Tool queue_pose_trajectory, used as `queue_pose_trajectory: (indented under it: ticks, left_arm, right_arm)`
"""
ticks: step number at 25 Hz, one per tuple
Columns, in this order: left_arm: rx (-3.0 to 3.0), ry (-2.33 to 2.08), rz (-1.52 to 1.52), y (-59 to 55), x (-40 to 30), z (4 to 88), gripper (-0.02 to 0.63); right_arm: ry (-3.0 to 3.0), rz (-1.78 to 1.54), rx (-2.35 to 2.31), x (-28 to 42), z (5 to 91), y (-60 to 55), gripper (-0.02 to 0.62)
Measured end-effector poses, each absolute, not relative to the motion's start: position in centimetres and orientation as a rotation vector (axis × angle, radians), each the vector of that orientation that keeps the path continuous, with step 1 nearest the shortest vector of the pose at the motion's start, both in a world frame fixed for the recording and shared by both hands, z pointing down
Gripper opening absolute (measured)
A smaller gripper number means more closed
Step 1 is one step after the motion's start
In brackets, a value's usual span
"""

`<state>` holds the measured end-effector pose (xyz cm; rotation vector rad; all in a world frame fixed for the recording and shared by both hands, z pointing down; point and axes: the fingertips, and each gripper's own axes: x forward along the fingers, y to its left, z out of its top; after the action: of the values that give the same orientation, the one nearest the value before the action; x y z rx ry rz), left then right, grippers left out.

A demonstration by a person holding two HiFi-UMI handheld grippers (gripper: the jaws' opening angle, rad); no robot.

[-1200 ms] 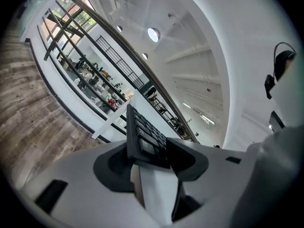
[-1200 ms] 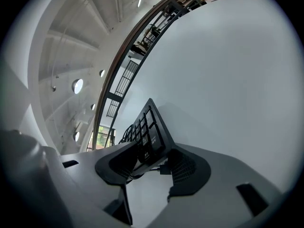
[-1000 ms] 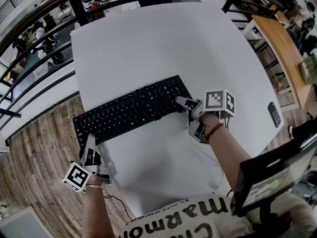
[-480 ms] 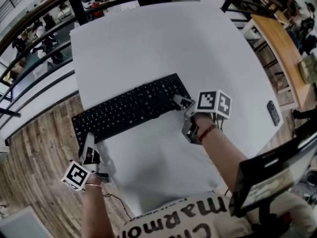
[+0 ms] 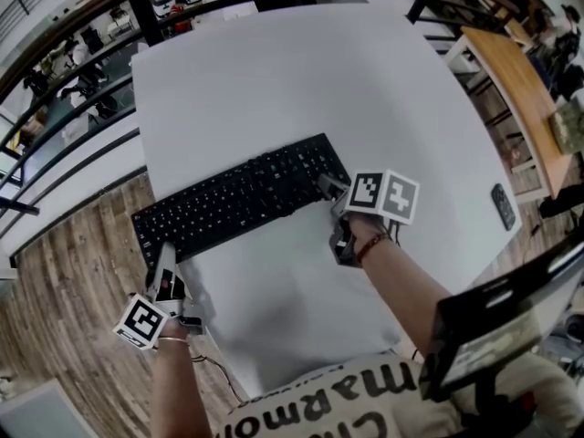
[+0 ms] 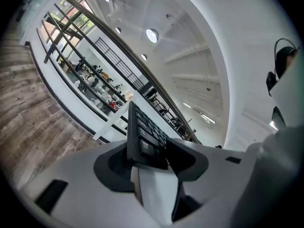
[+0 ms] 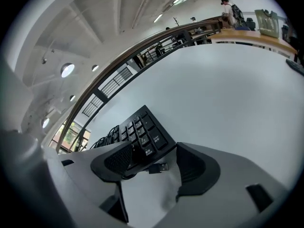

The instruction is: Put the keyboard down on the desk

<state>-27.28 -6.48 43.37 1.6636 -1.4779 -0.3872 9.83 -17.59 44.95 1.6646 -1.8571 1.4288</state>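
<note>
White desk is bearing the black keyboard now, its right end lying flat. Right gripper is letting go, jaws just opening wide around that corner. Left gripper is clamping the overhanging left end, so seemingly only that release is remaining.

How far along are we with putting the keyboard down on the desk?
Nearly done. The keyboard appears to rest on the white desk, its left end overhanging the edge. The right tongs have just been opening; their jaws stand apart around the right corner. The left tongs grip the overhanging end. Left: release that end and draw both tongs clear.
</note>
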Motion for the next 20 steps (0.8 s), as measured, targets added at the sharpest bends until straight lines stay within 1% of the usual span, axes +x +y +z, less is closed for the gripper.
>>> queue_pose_trajectory:
  ticks: [4,13,20]
  left_arm:
    - [1.707,-1.473,-0.38,-6.5,-27.1,42.8,0.195]
    - [1.698,-1.48,-0.37,-6.4,-26.2,42.7,0.195]
    - [1.682,-1.481,-0.376,-6.1,-26.8,43.2,0.195]
  right_arm:
    - [-1.826,1.189,1.684,10.1,44.8,-17.5,0.301]
    - [-1.841,1.022,1.666,11.0,44.2,-17.8,0.305]
    - [-1.886,0.672,1.573,9.8,43.3,-18.1,0.304]
